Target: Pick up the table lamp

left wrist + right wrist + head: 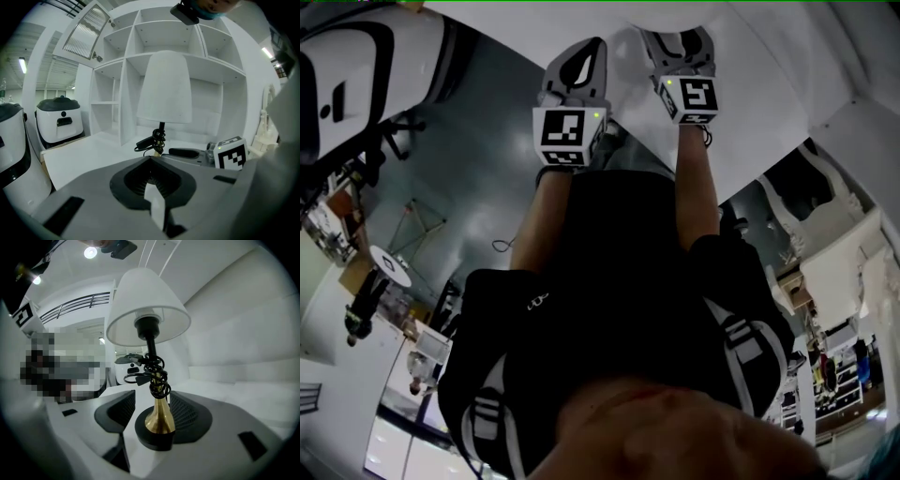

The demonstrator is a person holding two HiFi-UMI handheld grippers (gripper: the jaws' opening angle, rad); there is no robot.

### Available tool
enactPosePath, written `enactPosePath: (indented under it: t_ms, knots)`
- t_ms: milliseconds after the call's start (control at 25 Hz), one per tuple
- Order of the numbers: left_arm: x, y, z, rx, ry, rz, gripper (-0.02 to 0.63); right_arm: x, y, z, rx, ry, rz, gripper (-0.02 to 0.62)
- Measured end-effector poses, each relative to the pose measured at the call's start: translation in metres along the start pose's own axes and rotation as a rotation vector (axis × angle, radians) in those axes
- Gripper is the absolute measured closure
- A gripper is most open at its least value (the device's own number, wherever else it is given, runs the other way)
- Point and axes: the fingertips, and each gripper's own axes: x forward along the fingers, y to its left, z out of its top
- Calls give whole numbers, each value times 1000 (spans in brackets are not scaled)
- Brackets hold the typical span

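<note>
The right hand-held gripper (pixel 152 408) is standing with its jaws wide apart, and the lamp (pixel 149 310) is sitting upright between them. Its brass foot (pixel 159 418) and black base (pixel 157 437) are lying in the gap, and both pads are staying clear of the stem, so nothing is being gripped. A black cord (pixel 152 371) is coiling round the stem just above the foot.

The left hand-held gripper (pixel 151 161) is showing its jaws together and empty. It is pointing at the lamp from a little way off, near the right one. The lamp is standing on the white worktop (pixel 84 154) in front of the white shelves (pixel 117 93).

So the reach looks done on the right side, while the grasp is not yet made and the lift is not begun. What is remaining, by this reading, is closing on the stem or foot and raising the lamp. The top-heavy shade and the loose cord are looking likely to make it tip.
</note>
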Motion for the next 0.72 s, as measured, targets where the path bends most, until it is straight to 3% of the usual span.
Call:
enactPosePath:
  t_ms: [520,720]
  knots:
    - [3,23,3,-35,-3,39,597,47,-11,-8,-77,41,-32,373]
    - [-1,26,5,-42,-1,71,597,44,-21,-7,-83,47,-63,414]
